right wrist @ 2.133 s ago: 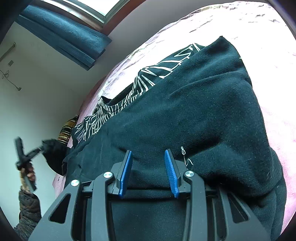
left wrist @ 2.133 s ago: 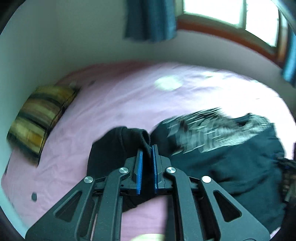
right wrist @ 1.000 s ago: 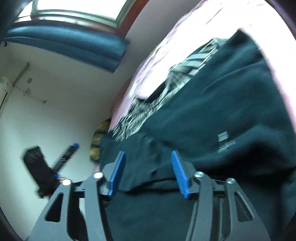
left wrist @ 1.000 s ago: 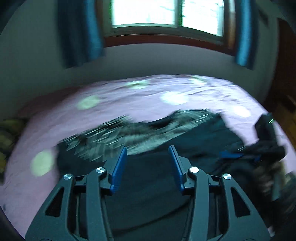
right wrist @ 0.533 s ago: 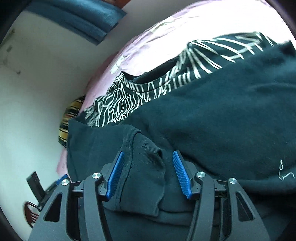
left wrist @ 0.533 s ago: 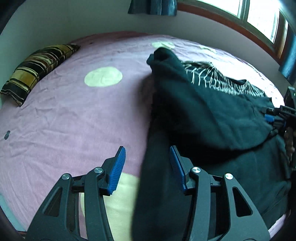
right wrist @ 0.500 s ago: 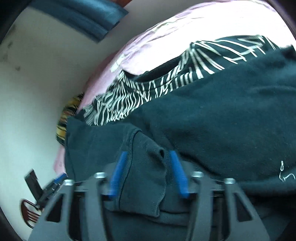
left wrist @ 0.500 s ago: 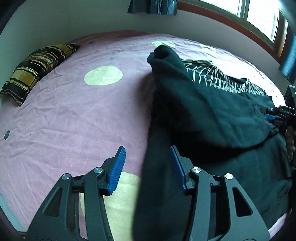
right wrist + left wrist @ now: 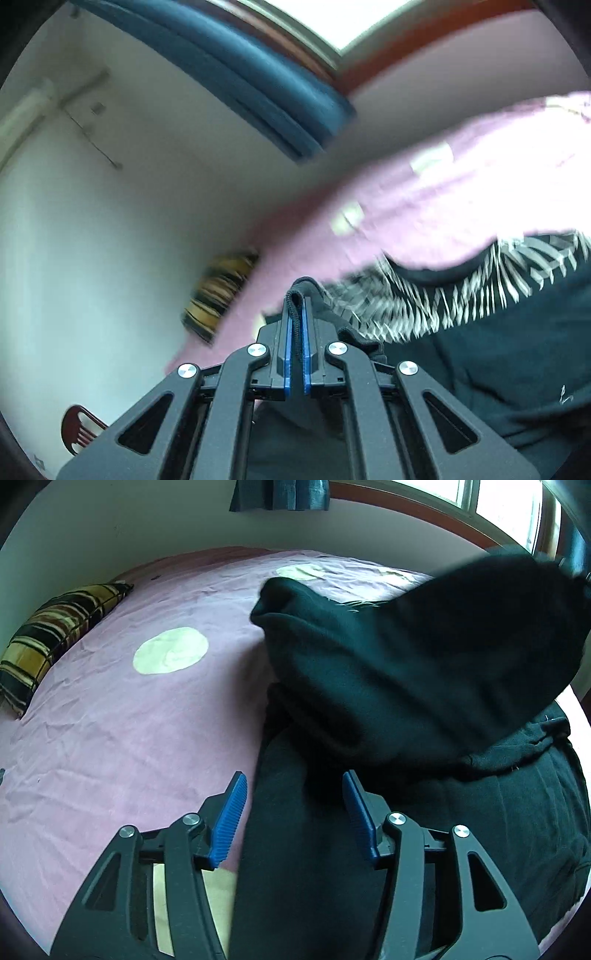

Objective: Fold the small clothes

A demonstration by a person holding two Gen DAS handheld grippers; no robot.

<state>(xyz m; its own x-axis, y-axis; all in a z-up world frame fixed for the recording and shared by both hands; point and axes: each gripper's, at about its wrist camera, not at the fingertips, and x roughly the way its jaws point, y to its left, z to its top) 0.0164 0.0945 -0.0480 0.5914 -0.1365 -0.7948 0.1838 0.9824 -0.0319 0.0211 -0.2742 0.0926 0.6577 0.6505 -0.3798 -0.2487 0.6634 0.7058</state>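
- Right gripper (image 9: pixel 295 332): was open over the dark sweater (image 9: pixel 406 672) a second ago, now clenched on a ribbed fold of its edge, lower centre of the right wrist view.
- We've lifted since: that view has swung up from cloth to wall and curtain (image 9: pixel 258 85), and in the left view a flap of sweater now hangs raised at upper right.
- Left gripper (image 9: pixel 291 812): released, jaws opening, a sweater strip between the pads but not pressed, bottom centre.
- Rest of the sweater lies on the pink bed sheet (image 9: pixel 129 720), right half of the left view; striped garment (image 9: pixel 461 280) underneath.
- Our read: fold-over started; left needs its own grip next.
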